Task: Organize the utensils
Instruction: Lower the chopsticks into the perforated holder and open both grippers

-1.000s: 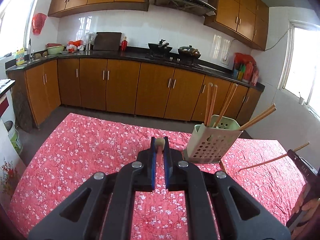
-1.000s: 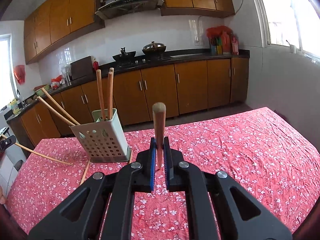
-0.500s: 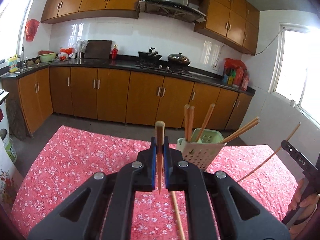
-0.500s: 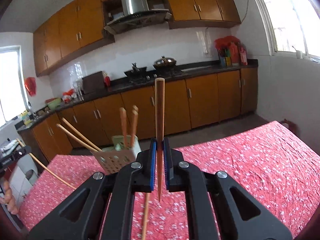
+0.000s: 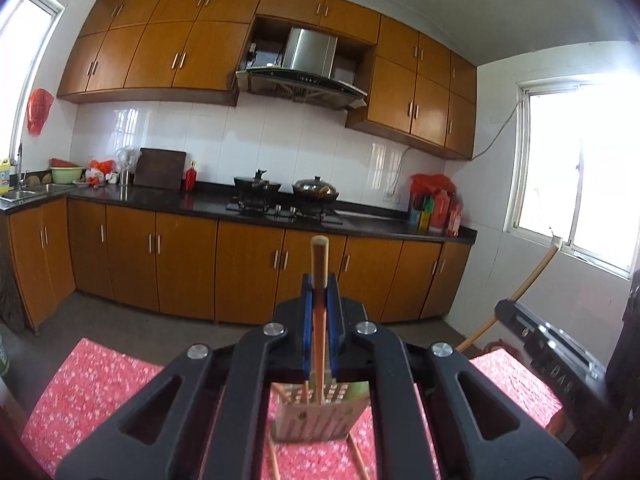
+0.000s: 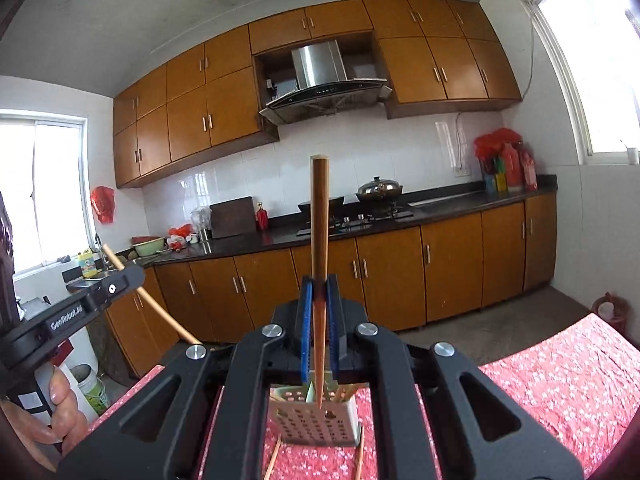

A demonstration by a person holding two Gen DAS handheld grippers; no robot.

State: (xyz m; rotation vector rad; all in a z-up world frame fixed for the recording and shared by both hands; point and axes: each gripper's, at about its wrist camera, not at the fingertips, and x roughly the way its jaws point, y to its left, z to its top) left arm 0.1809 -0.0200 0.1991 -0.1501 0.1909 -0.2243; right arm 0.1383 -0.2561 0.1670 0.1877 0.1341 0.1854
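My left gripper (image 5: 319,292) is shut on a wooden chopstick (image 5: 319,264), held upright with its thin tip pointing down over the pale perforated utensil holder (image 5: 320,420). My right gripper (image 6: 319,292) is shut on another wooden chopstick (image 6: 319,220), also upright, its tip just above the holder (image 6: 316,420). Both grippers hover above the holder from opposite sides. The holder has other chopsticks (image 6: 344,394) in it. The right gripper with its chopstick shows at the right of the left wrist view (image 5: 520,292), the left gripper at the left of the right wrist view (image 6: 132,276).
The holder stands on a table with a red flowered cloth (image 6: 560,380). Loose chopsticks (image 5: 274,460) lie on the cloth beside the holder's base. Kitchen cabinets and a counter with a stove (image 5: 280,208) stand beyond the table.
Both grippers have risen and closed in over the holder. The chopsticks have swung from tilted to upright, tips down above the holder's opening.
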